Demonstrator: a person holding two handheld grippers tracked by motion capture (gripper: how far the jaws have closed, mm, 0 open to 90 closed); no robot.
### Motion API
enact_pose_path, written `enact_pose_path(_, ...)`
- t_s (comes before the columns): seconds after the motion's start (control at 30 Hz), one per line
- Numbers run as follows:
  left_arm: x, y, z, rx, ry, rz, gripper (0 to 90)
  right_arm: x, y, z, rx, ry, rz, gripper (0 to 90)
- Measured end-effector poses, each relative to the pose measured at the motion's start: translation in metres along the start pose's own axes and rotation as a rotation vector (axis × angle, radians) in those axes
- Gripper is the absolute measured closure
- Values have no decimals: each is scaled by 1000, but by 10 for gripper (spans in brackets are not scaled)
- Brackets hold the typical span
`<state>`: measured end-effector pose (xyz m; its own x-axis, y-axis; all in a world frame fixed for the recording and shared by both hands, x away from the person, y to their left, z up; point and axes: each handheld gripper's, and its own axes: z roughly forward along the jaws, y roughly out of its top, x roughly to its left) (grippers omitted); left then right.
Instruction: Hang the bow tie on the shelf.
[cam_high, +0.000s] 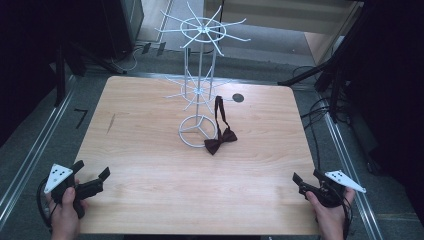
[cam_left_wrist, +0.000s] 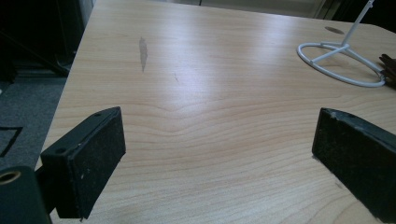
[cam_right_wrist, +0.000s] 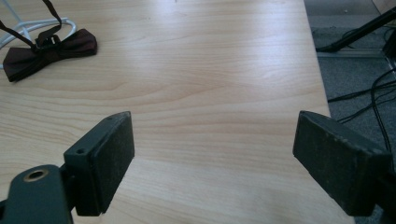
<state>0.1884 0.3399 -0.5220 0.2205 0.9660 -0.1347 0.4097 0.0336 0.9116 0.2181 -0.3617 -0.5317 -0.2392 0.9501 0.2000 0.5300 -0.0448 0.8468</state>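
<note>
Dark bow tie lies mid-surface, touching the round base of the white wire rack, its strap running up toward the rack's lower arms. Wooden surface around it is bare. Left hand-held gripper sits at the near left corner, jaws spread wide, released. Right hand-held gripper waits at the near right edge, also released, gripping nothing.

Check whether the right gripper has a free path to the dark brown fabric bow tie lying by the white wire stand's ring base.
Probably yes: the right gripper is open, and bare wooden table lies between it and the bow tie.
</note>
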Motion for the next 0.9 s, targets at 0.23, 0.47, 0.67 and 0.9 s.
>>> enact_pose_path(0.23, 0, 0, 0, -4, -1, -2, 32, -8, -10, -6, 11, -13, -13, 102)
enact_pose_path(0.47, 0, 0, 0, -3, -1, -2, 32, -20, -19, -13, 8, -27, 23, 92)
enact_pose_path(0.67, 0, 0, 0, -3, 0, -2, 32, -31, -29, -20, 13, -44, 48, 88)
enact_pose_path(0.9, 0, 0, 0, -1, -1, -2, 32, -37, -33, -28, -5, -33, 88, 90)
